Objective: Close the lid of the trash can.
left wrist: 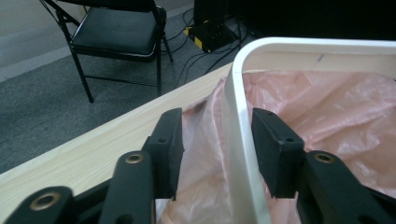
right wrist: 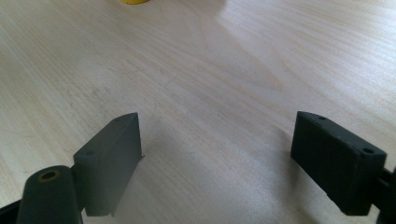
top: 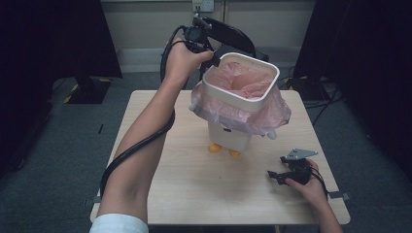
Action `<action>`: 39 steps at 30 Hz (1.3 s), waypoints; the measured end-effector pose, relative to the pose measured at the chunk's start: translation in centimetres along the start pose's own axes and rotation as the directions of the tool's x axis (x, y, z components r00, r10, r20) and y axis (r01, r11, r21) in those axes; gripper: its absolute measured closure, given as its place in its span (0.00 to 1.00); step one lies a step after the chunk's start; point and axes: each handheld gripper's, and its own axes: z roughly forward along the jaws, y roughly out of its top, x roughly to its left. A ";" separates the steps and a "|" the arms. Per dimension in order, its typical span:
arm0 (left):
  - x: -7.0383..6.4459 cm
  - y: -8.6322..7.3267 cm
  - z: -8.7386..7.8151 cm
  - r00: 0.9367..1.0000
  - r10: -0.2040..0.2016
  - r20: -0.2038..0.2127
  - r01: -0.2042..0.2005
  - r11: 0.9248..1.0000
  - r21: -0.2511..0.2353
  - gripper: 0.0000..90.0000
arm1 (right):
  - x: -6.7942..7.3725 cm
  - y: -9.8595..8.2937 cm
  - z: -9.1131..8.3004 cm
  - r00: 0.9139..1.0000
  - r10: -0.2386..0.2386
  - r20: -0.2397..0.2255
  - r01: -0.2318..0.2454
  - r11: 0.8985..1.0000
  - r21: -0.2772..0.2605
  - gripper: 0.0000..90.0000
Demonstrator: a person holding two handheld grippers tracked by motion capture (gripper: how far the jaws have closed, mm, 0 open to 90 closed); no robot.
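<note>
A white bin [top: 228, 137] with orange feet [top: 214, 148] stands mid-table. It is lined with a pink plastic bag [top: 245, 81], whose edge drapes out below a white rim ring [top: 241, 97]. My left gripper [top: 213, 62] is raised at the ring's far left corner. In the left gripper view its jaws [left wrist: 217, 149] straddle the white rim [left wrist: 239, 140], open. One pad sits against the rim's inner side, and a gap over pink bag film [left wrist: 201, 154] remains on the outer side. My right gripper [top: 273, 175] rests low on the table at the front right, open [right wrist: 217, 158] over bare wood.
The light wooden table [top: 194, 194] has bare room in front of the bin and at its left. A black folding chair [left wrist: 116, 32] and cables lie on the grey floor beyond the table. An orange foot [right wrist: 133, 1] shows at the top of the right gripper view.
</note>
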 end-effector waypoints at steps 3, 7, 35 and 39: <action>-0.4 0.6 0.9 1.000 0.016 0.001 -0.016 1.000 -0.004 0.66 | 0.0 0.0 0.0 1.000 -0.001 -0.002 0.001 1.000 0.000 0.17; -1.3 1.5 2.4 0.998 0.060 -0.006 -0.060 0.998 -0.011 0.64 | 0.0 0.0 0.0 1.000 0.000 -0.003 0.000 1.000 0.000 0.17; -1.4 1.7 2.4 0.994 -0.038 -0.106 0.049 0.993 0.105 0.92 | 0.0 0.0 0.0 1.000 -0.004 -0.008 0.004 1.000 0.002 0.16; -2.0 2.4 2.5 0.992 -0.033 -0.122 0.047 0.992 0.114 0.92 | 0.0 0.0 0.0 1.000 -0.002 -0.010 0.002 1.000 0.002 0.15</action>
